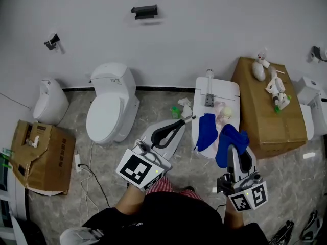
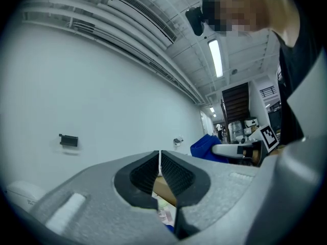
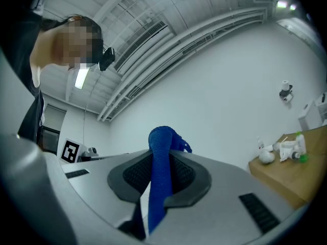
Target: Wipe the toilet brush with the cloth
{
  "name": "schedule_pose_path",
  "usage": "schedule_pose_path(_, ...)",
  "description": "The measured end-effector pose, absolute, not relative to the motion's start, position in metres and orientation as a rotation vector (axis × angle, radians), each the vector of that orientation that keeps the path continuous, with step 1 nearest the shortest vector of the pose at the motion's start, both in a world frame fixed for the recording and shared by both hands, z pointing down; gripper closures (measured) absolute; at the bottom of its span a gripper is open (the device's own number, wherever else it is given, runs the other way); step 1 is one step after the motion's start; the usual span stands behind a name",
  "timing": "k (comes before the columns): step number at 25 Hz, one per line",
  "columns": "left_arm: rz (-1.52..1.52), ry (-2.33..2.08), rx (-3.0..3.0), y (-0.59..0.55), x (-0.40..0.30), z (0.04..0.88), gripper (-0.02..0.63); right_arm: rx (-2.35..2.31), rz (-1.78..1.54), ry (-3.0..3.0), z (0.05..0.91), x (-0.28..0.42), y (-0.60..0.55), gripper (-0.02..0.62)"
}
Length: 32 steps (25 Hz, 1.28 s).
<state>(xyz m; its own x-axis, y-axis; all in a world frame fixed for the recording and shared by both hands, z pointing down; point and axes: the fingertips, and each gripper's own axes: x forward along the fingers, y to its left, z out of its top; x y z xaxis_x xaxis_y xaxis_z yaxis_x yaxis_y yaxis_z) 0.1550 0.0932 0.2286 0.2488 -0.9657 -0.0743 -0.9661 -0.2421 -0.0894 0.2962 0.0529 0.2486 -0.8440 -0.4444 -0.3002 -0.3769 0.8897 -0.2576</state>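
Observation:
My right gripper (image 1: pixel 236 152) (image 3: pixel 162 163) is shut on a blue cloth (image 1: pixel 229 141) (image 3: pixel 161 152), which bunches above its jaws and hangs down between them. A second blue cloth (image 1: pixel 206 131) lies draped on a white floor pan (image 1: pixel 231 89). A white long-handled thing (image 1: pixel 209 83), perhaps the toilet brush, lies on that pan beside pale clutter. My left gripper (image 1: pixel 190 118) (image 2: pixel 160 158) points at the pan's near left corner, jaws shut. Only a thin pale line shows between its pads, and I cannot tell whether it is a thing.
A white toilet (image 1: pixel 109 107) and a small white fixture (image 1: pixel 49 101) stand at the left wall. One cardboard box (image 1: pixel 43 156) sits at the left. Another box (image 1: pixel 266 117), right of the pan, carries white brush-like items (image 1: pixel 276 89). A cable (image 1: pixel 87 169) runs over the floor.

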Motion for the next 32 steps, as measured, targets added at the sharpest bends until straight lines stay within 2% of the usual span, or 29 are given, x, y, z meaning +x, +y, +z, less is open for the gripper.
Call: schedule_pose_path(32, -0.023, 1.781, -2.563, 0.047, 0.027, 0.255, 0.600, -0.795, -0.326, 2.694, 0.263, 0.172, 0.018, 0.534)
